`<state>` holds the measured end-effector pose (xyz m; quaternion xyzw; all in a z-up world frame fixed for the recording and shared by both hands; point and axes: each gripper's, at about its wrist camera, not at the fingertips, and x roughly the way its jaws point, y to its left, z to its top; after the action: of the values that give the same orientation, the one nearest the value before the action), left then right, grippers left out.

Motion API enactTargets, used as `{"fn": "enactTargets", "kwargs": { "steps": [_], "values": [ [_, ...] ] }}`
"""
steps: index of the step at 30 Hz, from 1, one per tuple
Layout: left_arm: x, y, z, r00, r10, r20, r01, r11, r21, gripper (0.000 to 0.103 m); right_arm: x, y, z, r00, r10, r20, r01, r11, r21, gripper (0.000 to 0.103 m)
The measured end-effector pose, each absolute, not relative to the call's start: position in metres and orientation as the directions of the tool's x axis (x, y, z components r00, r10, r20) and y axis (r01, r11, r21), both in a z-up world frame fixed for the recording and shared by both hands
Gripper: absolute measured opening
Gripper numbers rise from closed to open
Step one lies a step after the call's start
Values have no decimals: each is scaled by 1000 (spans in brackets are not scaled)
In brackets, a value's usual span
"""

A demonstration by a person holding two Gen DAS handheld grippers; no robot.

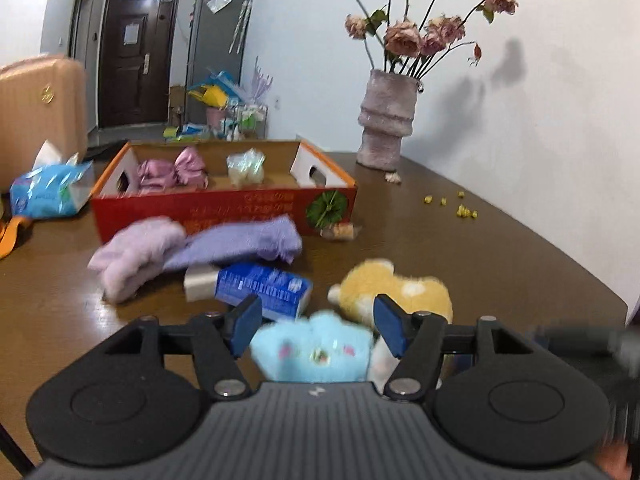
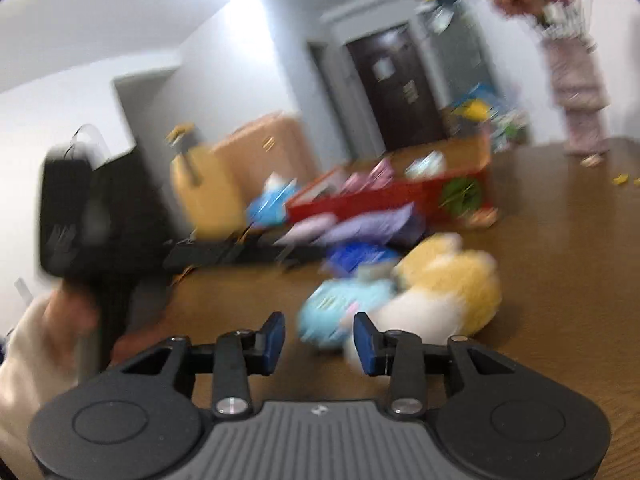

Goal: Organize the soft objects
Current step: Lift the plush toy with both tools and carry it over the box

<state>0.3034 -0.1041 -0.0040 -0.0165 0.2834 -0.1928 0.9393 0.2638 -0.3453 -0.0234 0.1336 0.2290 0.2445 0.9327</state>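
A light blue plush (image 1: 312, 350) lies on the brown table (image 1: 500, 264) right between the fingers of my left gripper (image 1: 318, 326); the blue pads stand just off its sides, open. Behind it rests a yellow and white plush (image 1: 400, 288). A lilac fluffy piece (image 1: 138, 252) and a purple cloth (image 1: 244, 240) lie in front of the red cardboard box (image 1: 224, 208), which holds a pink satin item (image 1: 176, 172) and a clear-wrapped bundle (image 1: 246, 166). In the blurred right wrist view my right gripper (image 2: 320, 340) is open and holds nothing, just short of the blue plush (image 2: 340, 308) and the yellow plush (image 2: 452, 284).
A blue tissue pack (image 1: 262, 288) lies by the purple cloth, another blue pack (image 1: 48, 192) left of the box. A vase of dried roses (image 1: 386, 124) stands at the back right near the wall. A hand (image 2: 68, 312) holds the other gripper body (image 2: 80, 220) at left.
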Motion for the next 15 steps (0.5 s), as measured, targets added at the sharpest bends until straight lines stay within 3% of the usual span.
{"fn": "enactTargets", "kwargs": {
  "steps": [3, 5, 8, 9, 12, 15],
  "values": [
    [294, -105, -17, 703, -425, -570, 369, 904, -218, 63, 282, -364, -16, 839, 411, -357, -304, 898, 318, 47],
    [293, -110, -27, 651, -481, -587, 392, 875, -282, 62, 311, -373, -22, 817, 435, -378, -319, 888, 332, 58],
    [292, -126, -39, 616, -494, -614, 408, 866, -287, 57, 348, -381, -33, 788, 448, -423, -291, 875, 386, 58],
    [291, -130, -41, 612, -492, -619, 416, 866, -277, 56, 357, -382, -37, 767, 470, -437, -292, 862, 415, 57],
    [291, -134, -50, 577, -511, -637, 423, 854, -302, 48, 354, -383, -48, 745, 477, -467, -247, 847, 471, 33],
    [293, -122, -56, 560, -536, -631, 406, 842, -355, 43, 316, -380, -50, 766, 447, -463, -208, 853, 478, 32]
  ]
}}
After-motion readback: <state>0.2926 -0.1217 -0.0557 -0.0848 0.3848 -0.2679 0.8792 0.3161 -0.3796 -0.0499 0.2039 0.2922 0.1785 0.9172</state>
